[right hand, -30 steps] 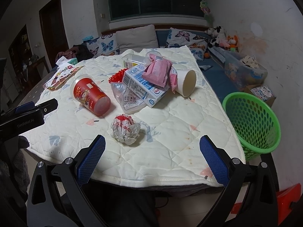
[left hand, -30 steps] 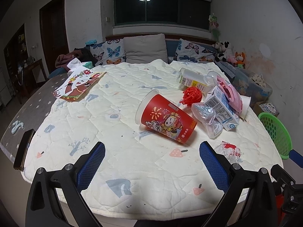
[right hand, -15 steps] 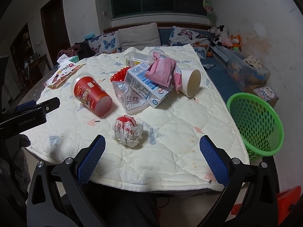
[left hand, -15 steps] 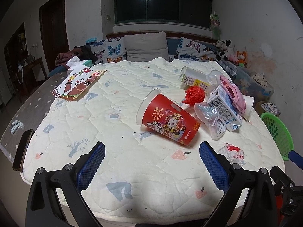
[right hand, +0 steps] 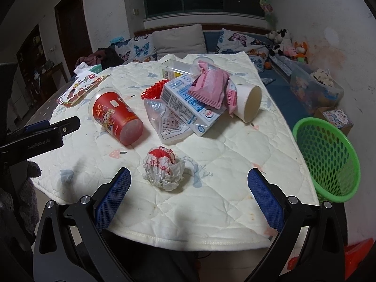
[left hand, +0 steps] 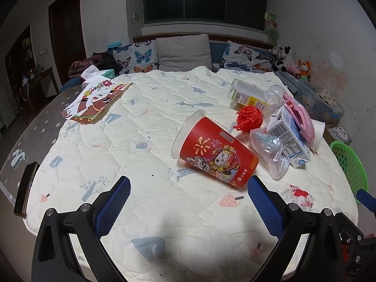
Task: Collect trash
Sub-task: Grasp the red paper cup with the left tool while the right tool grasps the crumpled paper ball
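Both grippers, left point(left hand: 185, 202) and right point(right hand: 189, 196), hover over the table point(right hand: 235, 164) with jaws spread wide, holding nothing. A crumpled wrapper point(right hand: 163, 169) lies just ahead of the right gripper; a red cup point(left hand: 215, 156) lies tipped over ahead of the left, and a green basket point(right hand: 329, 162) stands beside the table.

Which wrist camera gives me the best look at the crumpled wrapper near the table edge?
The right wrist view: the crumpled wrapper lies whole and close, just ahead of the open right gripper. In the left wrist view the wrapper is small and stretched at the fisheye's right side, off to the right of the open left gripper.
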Demonstrator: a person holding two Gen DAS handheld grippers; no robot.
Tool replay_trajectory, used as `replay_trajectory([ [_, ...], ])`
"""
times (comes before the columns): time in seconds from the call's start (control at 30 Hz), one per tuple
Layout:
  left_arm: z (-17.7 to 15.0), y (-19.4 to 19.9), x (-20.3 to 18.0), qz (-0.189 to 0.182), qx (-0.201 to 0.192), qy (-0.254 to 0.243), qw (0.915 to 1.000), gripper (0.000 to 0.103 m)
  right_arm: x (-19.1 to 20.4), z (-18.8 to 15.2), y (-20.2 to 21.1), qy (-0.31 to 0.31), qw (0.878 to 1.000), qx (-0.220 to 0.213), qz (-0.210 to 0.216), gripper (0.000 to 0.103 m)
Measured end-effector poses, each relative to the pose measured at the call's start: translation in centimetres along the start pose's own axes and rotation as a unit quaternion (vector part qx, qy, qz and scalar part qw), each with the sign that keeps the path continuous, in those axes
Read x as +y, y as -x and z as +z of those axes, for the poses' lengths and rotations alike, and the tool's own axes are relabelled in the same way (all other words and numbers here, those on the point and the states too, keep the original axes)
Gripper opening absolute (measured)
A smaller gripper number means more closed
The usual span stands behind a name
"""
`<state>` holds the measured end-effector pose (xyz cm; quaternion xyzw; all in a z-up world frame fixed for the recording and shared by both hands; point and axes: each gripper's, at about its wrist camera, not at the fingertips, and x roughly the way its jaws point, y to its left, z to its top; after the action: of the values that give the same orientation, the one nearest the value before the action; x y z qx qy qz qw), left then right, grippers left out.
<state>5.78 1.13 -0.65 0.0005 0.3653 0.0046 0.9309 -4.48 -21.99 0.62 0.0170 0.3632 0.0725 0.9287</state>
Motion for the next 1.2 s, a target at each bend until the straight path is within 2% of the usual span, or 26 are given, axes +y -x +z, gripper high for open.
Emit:
replay_trajectory([
  [0.47, 1.7, -2.9, 1.0, 0.007, 0.02, 0.008, 0.9997, 0.097, 1.2, 1.1, -3.3, 0.026, 0.999, 0.026, 0.029, 0.099],
  [0.83, 2.9, -4.9, 1.6, -0.005, 0.039, 0.02, 0.999, 0.096, 2.0, 1.1, -6.9, 0.036, 0.995, 0.064, 0.066, 0.085],
  [0.9, 3.3, -5.4, 1.6, -0.018, 0.039, 0.016, 0.9989, 0.096, 2.1, 1.0, -7.5, 0.034, 0.994, 0.072, 0.072, 0.084],
  [1.07, 5.1, -6.8, 1.6, -0.077, 0.041, -0.015, 0.996, 0.096, 1.9, 0.9, -8.3, 0.027, 0.993, 0.086, 0.081, 0.077],
  [1.2, 6.5, -8.6, 2.0, -0.145, 0.062, -0.039, 0.9868, 0.096, 1.8, 0.6, -8.5, 0.024, 0.992, 0.09, 0.086, 0.071],
])
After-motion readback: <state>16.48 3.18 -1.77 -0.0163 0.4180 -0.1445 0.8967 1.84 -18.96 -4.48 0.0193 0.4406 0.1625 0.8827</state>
